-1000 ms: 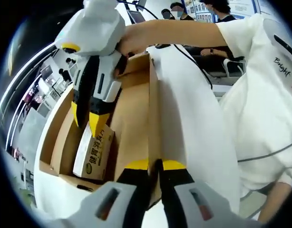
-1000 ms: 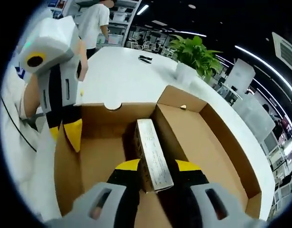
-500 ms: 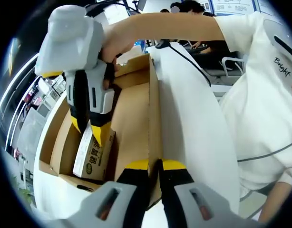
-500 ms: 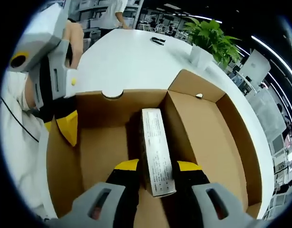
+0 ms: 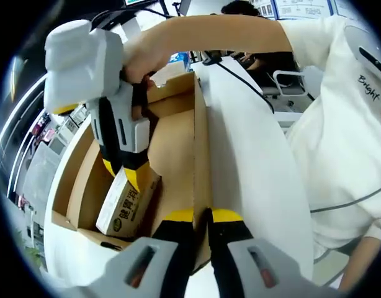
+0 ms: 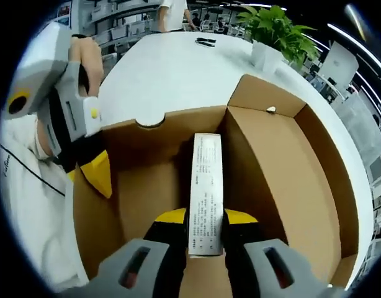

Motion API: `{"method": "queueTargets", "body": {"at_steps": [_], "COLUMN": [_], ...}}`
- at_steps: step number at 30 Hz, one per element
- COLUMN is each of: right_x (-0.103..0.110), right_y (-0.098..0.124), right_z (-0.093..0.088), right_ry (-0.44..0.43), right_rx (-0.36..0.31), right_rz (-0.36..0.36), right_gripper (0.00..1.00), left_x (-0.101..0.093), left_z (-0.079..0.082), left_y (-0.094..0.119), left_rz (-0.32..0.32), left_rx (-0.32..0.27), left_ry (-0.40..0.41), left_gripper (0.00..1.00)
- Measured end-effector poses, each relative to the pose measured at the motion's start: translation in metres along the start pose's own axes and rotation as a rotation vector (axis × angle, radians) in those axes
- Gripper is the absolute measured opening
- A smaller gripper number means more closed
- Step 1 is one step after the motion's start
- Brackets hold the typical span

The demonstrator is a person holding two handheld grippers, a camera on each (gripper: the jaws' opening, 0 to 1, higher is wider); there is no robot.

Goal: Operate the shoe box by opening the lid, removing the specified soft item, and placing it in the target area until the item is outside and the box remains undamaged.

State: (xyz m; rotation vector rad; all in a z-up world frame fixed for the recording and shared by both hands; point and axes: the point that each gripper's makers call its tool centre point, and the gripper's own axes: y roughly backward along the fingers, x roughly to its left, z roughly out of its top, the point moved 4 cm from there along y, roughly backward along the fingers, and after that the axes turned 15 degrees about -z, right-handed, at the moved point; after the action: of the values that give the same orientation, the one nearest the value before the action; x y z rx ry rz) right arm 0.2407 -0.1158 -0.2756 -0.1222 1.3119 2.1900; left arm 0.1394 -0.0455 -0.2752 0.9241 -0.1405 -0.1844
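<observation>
The printed pack [image 6: 205,186] sits inside the open cardboard shoe box [image 6: 302,180], standing on edge along the inner wall, and the right gripper [image 6: 205,217] has its yellow-tipped jaws clamped on either side of the pack's near end. From the left gripper view, the same pack [image 5: 123,205] tilts up out of the box's [image 5: 178,149] floor with the right gripper [image 5: 129,174] pinching its top. The left gripper [image 5: 203,216] has its jaws squeezed onto the raised cardboard lid [image 5: 201,155], holding that flap upright; across the way it [image 6: 94,177] shows at the lid's [image 6: 141,133] edge. The box rests on a white table [image 6: 172,68], a potted plant [image 6: 274,34] at the far side, and the person's white shirt [image 5: 345,124] close by.
</observation>
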Motion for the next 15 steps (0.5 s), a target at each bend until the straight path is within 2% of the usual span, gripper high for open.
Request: {"method": "queueTargets", "body": {"at_steps": [3,7,9,10,15], "right_x": [-0.0007,0.0,0.0014,0.0026,0.0029], "right_y": [-0.0005,-0.0038,-0.0058,-0.0074,-0.0068], "right_z": [-0.0002,-0.0027,-0.0078,-0.0074,-0.0084], "right_ry": [0.0,0.001,0.061,0.061,0.029], "right_rx": [0.003,0.045,0.084,0.085,0.085], "right_rz": [0.008,0.039,0.045,0.029,0.036], "right_gripper": [0.2,0.21,0.21,0.21,0.21], "left_x": [0.0003,0.0001,-0.0001,0.0,0.0004], "left_z": [0.0001,0.0001,0.0002,0.0002,0.0004], "left_y": [0.0001,0.0,-0.0002,0.0,0.0001], "left_rz": [-0.007,-0.007,-0.005,-0.003,-0.01], "left_rx": [0.0,0.002,0.002,0.0,-0.002], "left_ry": [0.005,0.009,0.005,0.002,0.004], "left_gripper": [0.06,0.06,0.06,0.06,0.06]}}
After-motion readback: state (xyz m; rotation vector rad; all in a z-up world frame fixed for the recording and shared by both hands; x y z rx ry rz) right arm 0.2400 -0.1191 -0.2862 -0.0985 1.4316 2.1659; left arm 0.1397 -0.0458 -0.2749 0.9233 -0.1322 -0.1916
